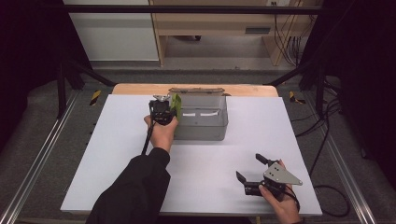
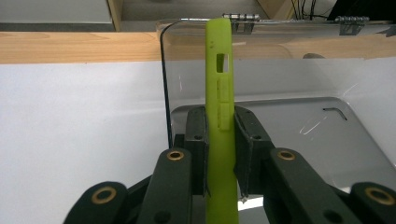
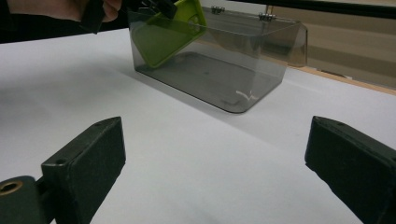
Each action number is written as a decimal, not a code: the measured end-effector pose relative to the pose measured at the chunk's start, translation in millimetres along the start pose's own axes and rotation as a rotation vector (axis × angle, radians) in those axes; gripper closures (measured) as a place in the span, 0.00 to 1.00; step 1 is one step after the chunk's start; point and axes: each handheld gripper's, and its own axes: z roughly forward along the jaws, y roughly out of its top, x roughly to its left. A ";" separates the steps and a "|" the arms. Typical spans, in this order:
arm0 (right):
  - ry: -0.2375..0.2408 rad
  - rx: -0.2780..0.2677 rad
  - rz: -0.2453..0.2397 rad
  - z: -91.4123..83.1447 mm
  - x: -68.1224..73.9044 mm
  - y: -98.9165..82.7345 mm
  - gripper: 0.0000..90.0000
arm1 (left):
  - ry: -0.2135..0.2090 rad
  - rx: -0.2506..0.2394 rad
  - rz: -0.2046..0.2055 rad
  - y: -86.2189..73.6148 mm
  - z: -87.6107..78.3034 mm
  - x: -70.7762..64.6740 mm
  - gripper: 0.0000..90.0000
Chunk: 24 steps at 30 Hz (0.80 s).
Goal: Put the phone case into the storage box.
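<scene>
A lime-green phone case [image 2: 220, 93] stands edge-on between the pads of my left gripper [image 2: 220, 126], which is shut on it. In the high view that left gripper [image 1: 169, 108] holds the case [image 1: 176, 104] at the left end of a clear grey plastic box [image 1: 201, 122], over its rim. From the right gripper view the case [image 3: 169, 31] hangs tilted inside the box's [image 3: 224, 65] left end. My right gripper [image 1: 248, 167] rests near the front right of the table. Its jaws stand wide open, with nothing between them [image 3: 219, 158].
The white table top [image 1: 121, 154] spreads around the box, with a wooden strip [image 1: 140, 88] along its far edge. The box's hinged lid [image 2: 289, 32] is tipped back. Metal rails [image 1: 42, 154] run along both sides of the table, and cables [image 1: 327, 126] trail at the right.
</scene>
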 end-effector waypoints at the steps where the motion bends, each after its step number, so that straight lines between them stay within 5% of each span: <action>1: 0.002 -0.001 0.000 0.1 0.1 0.0 0.06 | 0.002 -0.001 0.002 0.0 0.1 -0.2 0.85; 20: 0.003 0.001 0.002 0.3 0.3 0.0 0.06 | 0.003 -0.008 0.004 0.8 -1.0 -1.3 0.83; 24: 0.003 0.000 0.002 0.2 0.2 0.1 0.06 | 0.009 -0.025 0.041 1.1 -1.8 -3.9 0.81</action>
